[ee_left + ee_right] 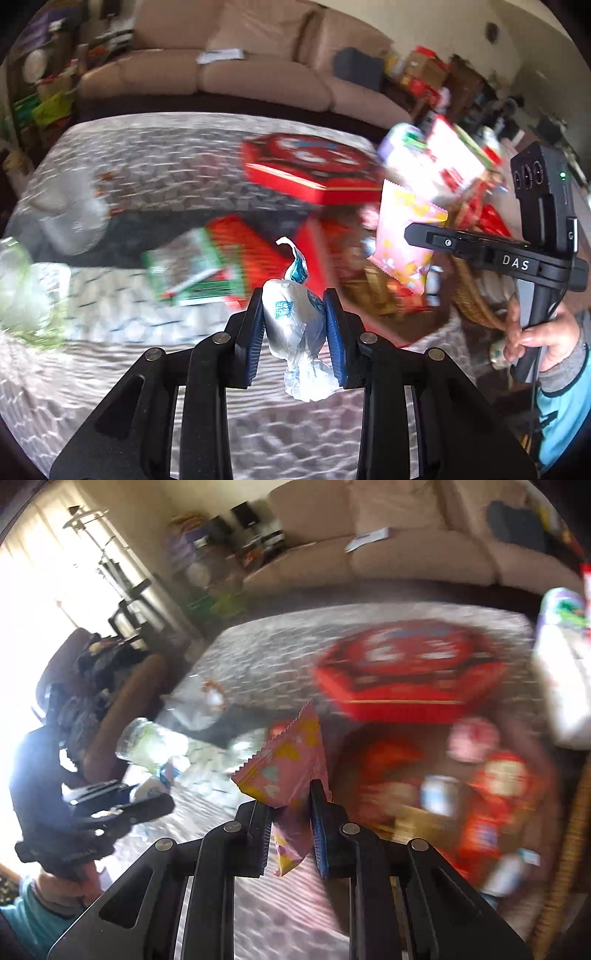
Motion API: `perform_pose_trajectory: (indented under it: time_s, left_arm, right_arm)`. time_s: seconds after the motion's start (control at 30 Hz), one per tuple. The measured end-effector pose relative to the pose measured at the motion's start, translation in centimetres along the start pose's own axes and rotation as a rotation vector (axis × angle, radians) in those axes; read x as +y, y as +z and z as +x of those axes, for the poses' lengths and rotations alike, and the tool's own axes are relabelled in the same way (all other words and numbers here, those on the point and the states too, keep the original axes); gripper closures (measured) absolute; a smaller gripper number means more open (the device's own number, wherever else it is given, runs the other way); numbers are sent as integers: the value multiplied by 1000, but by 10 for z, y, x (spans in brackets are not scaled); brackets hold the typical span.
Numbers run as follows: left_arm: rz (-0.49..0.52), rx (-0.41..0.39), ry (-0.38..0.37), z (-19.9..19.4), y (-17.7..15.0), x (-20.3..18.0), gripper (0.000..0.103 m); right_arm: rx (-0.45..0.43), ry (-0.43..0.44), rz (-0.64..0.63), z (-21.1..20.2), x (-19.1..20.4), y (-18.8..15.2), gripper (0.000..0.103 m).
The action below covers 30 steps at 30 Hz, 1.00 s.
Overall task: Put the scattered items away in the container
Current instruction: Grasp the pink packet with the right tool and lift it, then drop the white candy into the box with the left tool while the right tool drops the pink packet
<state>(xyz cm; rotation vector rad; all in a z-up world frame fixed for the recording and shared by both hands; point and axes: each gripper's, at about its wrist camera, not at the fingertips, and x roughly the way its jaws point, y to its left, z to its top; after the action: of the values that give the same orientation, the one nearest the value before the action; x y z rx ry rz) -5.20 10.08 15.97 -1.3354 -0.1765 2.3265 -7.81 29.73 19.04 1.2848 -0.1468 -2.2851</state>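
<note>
The left gripper [294,321] is clenched on a silver-white candy [295,325] with blue print; both blue pads press its sides, one twisted wrapper end sticking up toward 12 o'clock, the other crumpled end hanging below the pads. The right gripper [290,825] grasps a pink packet [286,771] patterned with yellow and blue hearts. Its pads pinch the packet's lower part, the zigzag top edge leaning toward 11 o'clock. In the left wrist view the same packet [404,240] shows at 2 o'clock of the candy, held off the surface by the right gripper [424,236], whose handle a hand [532,339] in a grey-cuffed blue sleeve grips at 3 o'clock.

Both views are blurred. Under the grippers lies a grey patterned cloth [166,162] over a table. A red hexagonal tin [310,166] rests on it at 12 o'clock. A wicker basket [476,299] sits at 3 o'clock, with blurred red and white packets inside. A green-and-red box [192,269] lies at 10 o'clock of the candy, and a clear bottle [70,218] further out at 9 o'clock. A beige sofa [229,70] stands beyond the table.

In the right wrist view the left gripper [122,805] appears at 9 o'clock, a white-and-blue bit of the candy [151,786] showing at its tip.
</note>
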Motion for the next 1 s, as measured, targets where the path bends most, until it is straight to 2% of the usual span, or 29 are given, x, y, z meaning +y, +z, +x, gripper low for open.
perform_pose_trajectory:
  time_s: [0.03, 0.17, 0.3, 0.43, 0.7, 0.77, 0.8, 0.83, 0.9, 0.93, 1.0]
  left_arm:
    - [10, 15, -10, 8, 2, -12, 74]
    - [37, 94, -60, 52, 6, -62, 74]
    - [78, 138, -43, 86, 13, -95, 74]
    - [130, 217, -8, 123, 15, -118, 74]
    - [200, 411, 32, 171, -11, -140, 74]
    - [245, 439, 49, 175, -19, -146, 71]
    - [258, 439, 57, 175, -21, -148, 66]
    - [250, 436, 57, 173, -22, -148, 55]
    - [203, 397, 27, 160, -16, -142, 41]
    - [187, 372, 8, 151, -13, -140, 40]
    - [160, 305, -17, 127, -5, -130, 40]
  right_arm:
    - [10, -54, -1, -8, -11, -6, 84]
    - [37, -152, 12, -27, -43, -30, 85]
    - [41, -241, 38, -29, -71, -42, 85]
    - [58, -360, 20, -19, -94, -42, 85]
    - [82, -415, 1, 16, -113, -37, 86]
    - [77, -413, 0, 21, -111, -35, 86]
    - [82, -409, 2, 23, -111, -35, 85]
    - [84, -408, 3, 25, -110, -36, 85]
    - [79, -404, 14, 24, -111, -37, 81]
    - [74, -383, 41, 22, -114, -37, 79]
    - [52, -287, 114, 15, -121, -38, 72]
